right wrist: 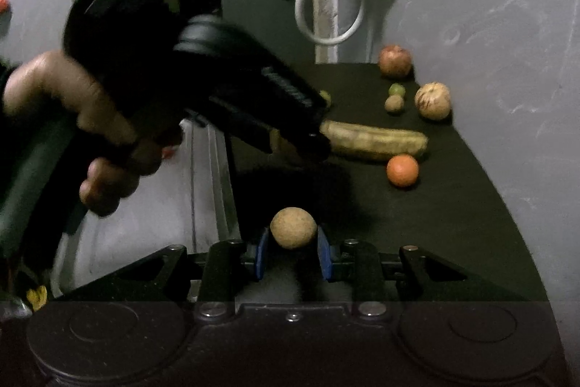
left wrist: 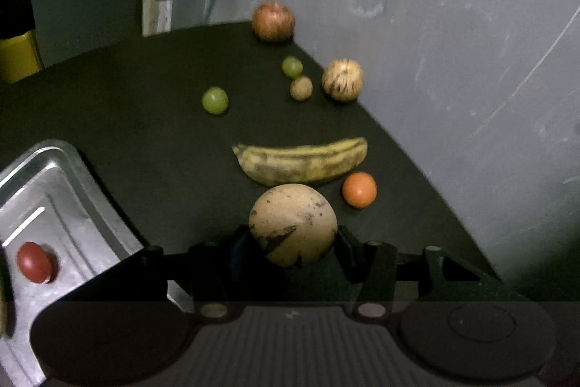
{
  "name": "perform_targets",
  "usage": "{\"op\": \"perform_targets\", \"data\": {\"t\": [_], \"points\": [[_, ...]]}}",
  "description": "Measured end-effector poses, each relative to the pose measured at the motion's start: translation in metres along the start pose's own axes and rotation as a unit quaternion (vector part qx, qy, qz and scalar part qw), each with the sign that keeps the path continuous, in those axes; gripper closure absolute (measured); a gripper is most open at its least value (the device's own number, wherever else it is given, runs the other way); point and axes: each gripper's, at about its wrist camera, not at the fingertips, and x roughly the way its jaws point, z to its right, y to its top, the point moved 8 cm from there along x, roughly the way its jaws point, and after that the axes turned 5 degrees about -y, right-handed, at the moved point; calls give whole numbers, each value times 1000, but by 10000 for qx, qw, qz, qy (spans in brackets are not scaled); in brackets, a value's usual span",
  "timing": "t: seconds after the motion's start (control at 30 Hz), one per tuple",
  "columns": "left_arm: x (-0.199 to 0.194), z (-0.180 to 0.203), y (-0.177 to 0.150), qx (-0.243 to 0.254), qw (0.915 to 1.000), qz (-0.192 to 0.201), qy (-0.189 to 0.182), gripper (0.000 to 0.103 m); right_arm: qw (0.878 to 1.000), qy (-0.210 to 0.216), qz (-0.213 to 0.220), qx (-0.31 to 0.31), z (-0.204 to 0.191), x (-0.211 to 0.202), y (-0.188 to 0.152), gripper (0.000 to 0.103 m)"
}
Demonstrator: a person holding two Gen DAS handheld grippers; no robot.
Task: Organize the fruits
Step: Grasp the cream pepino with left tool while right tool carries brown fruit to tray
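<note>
No legible writing on fruits (left wrist: pixel 300 163).

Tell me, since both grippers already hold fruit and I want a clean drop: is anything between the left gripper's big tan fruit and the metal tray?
Nothing visible. The big tan fruit sits in the left gripper, and the metal tray lies just left of it across bare black mat. Only a small red fruit already lies in the tray.
</note>
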Motion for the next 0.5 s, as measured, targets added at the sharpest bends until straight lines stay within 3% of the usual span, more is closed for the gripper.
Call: {"op": "perform_targets", "data": {"t": [0.17, 0.5], "points": [[-41, -10, 6, -132, 9993, 361, -28, 49, 9998, -85, 188, 9, -14, -18, 27, 73], [-128, -60, 0, -474, 9943, 922, 262, 49, 9978, 87, 626, -224, -58, -37, 71, 73]]}}
